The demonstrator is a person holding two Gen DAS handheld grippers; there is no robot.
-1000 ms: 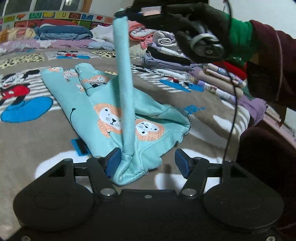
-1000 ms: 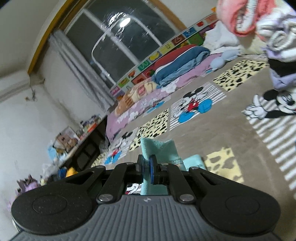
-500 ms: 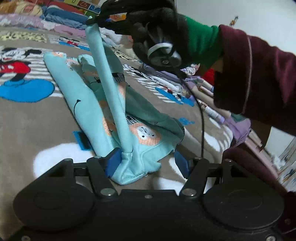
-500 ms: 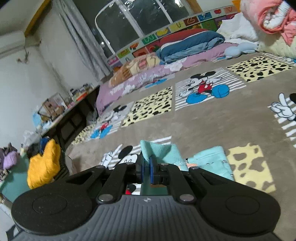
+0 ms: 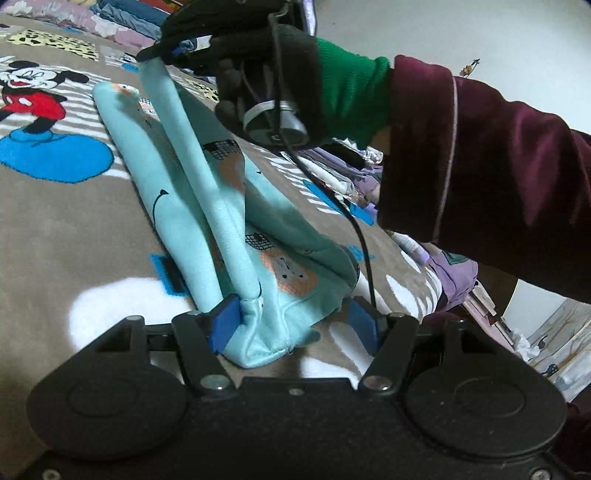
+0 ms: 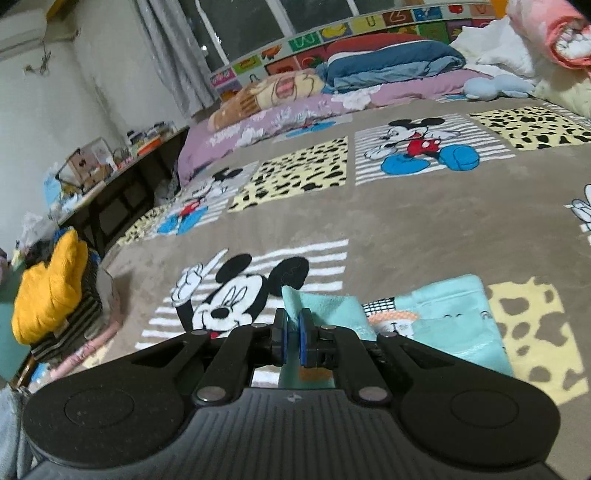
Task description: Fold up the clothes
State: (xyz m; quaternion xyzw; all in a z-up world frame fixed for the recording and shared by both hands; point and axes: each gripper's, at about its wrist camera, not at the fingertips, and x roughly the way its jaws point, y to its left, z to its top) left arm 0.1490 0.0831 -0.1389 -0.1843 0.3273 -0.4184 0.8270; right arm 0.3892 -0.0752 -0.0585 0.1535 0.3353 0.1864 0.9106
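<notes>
- Left wrist view: my left gripper (image 5: 295, 323) sits low over the brown cartoon blanket (image 5: 74, 229), jaws spread wide around the turquoise lion-print garment's (image 5: 273, 258) near corner.
- My right gripper (image 6: 291, 334), gloved and raised above, pinches its sleeve (image 5: 192, 147) taut.

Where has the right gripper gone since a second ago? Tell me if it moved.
Yes. The right gripper, shut on the teal garment, has tipped down: the window that filled its view now sits at the top edge.
</notes>
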